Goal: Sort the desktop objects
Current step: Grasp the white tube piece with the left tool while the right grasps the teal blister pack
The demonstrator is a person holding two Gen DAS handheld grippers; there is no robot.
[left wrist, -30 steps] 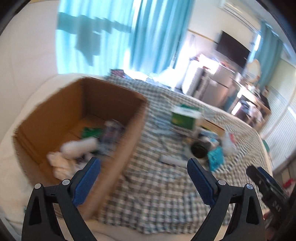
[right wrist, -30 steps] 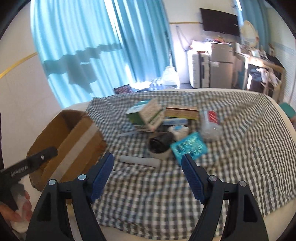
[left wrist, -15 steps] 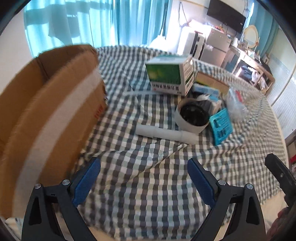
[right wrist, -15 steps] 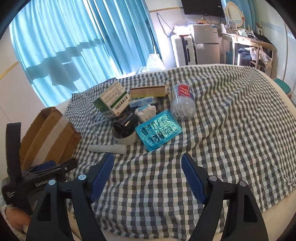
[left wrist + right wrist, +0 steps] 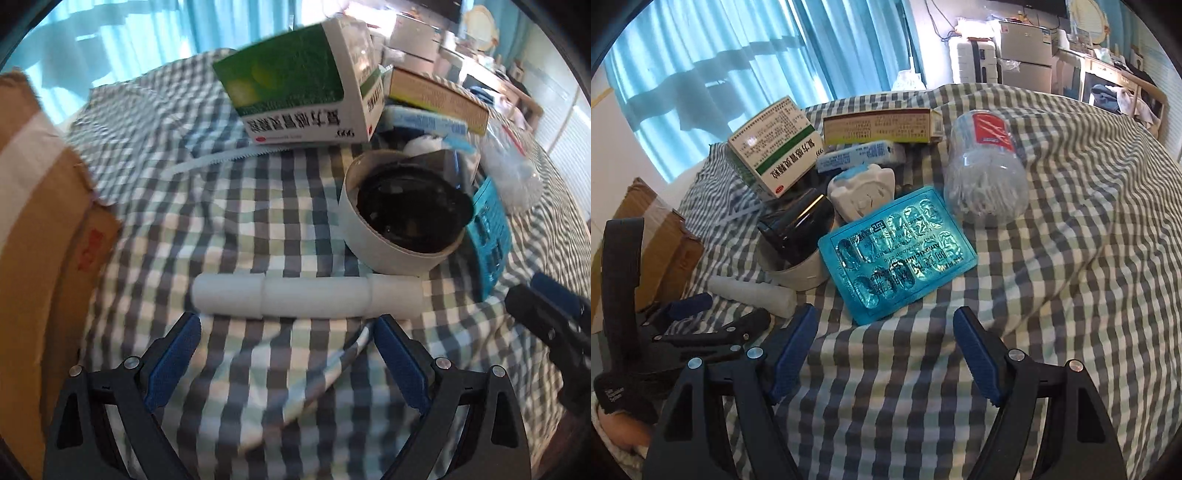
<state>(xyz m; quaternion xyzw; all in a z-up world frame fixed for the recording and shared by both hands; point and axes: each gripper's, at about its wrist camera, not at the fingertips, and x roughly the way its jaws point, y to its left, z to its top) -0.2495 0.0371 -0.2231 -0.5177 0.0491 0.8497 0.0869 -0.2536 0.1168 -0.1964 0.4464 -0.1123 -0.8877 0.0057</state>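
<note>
Left gripper [image 5: 286, 334] open-jawed just before white roll [image 5: 306, 297]

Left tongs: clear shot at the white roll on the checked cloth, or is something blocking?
Probably yes. The left tongs are open, and the white roll lies crosswise just beyond the tips on the checked cloth, nothing between. The white-rimmed black tub sits close behind the roll's right end, so overshoot would bump it.

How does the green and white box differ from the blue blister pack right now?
The green and white box is thick, opaque cardboard, propped up at a tilt; the blue blister pack is thin, translucent, shiny, and lies nearly flat on the checked cloth. The box sits farther back, the pack nearer the right hand-held gripper. Both are rectangular and printed.
</note>
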